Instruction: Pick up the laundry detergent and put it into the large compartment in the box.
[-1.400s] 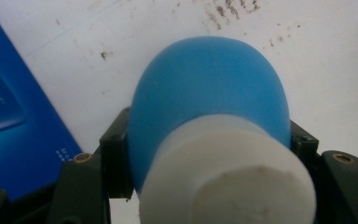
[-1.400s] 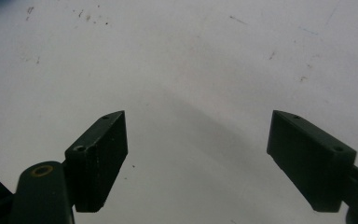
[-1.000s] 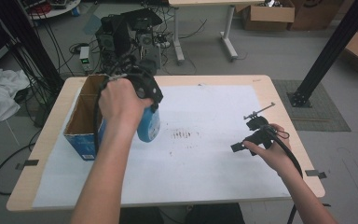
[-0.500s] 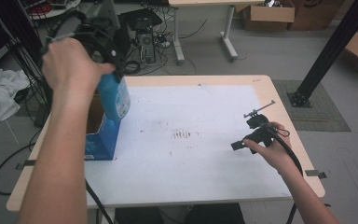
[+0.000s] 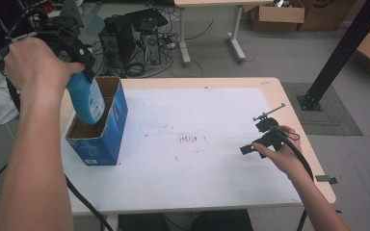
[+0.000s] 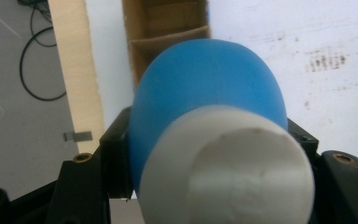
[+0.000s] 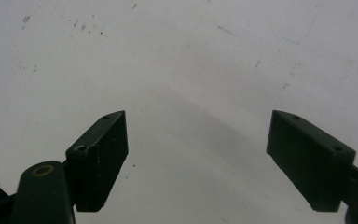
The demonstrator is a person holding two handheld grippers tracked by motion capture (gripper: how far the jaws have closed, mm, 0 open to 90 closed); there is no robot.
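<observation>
- L gripper clamped on blue bottle, held tilted over open box at table's left edge.
- R gripper jaws wide apart, nothing between, low over table's right side.

So a second ago the left gripper had the blue bottle low on the table beside the cardboard box. It's since swung it up high, and now the bottle hangs over the box's open top, bottom end dipping in.
</observation>
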